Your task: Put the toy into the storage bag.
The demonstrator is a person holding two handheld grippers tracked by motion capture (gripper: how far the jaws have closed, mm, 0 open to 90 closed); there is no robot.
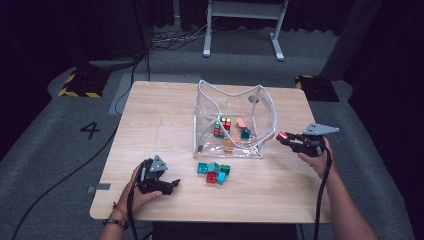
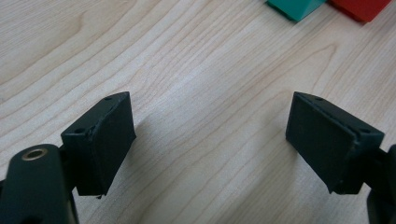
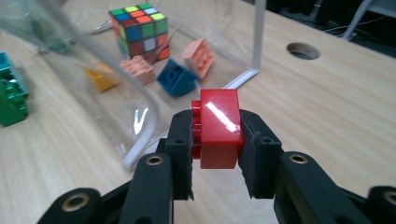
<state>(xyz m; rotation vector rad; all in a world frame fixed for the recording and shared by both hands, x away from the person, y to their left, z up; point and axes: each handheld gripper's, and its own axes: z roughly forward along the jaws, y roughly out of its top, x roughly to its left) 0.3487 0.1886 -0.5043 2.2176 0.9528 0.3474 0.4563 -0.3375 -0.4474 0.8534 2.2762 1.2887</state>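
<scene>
The left tool [image 1: 172, 185] sits low at the near left, held in the person's left hand [image 1: 135, 192], its jaws spread wide with nothing between them; the right tool [image 1: 283, 137], gripped by the right hand [image 1: 316, 156], is raised and points leftward, jaws clamped; both forearms enter from below.

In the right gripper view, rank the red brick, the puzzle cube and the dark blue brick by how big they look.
1. Red brick, held in the right gripper, though it is nearest the camera.
2. Puzzle cube, farther off inside the clear bag, so possibly the biggest really.
3. Dark blue brick.
</scene>
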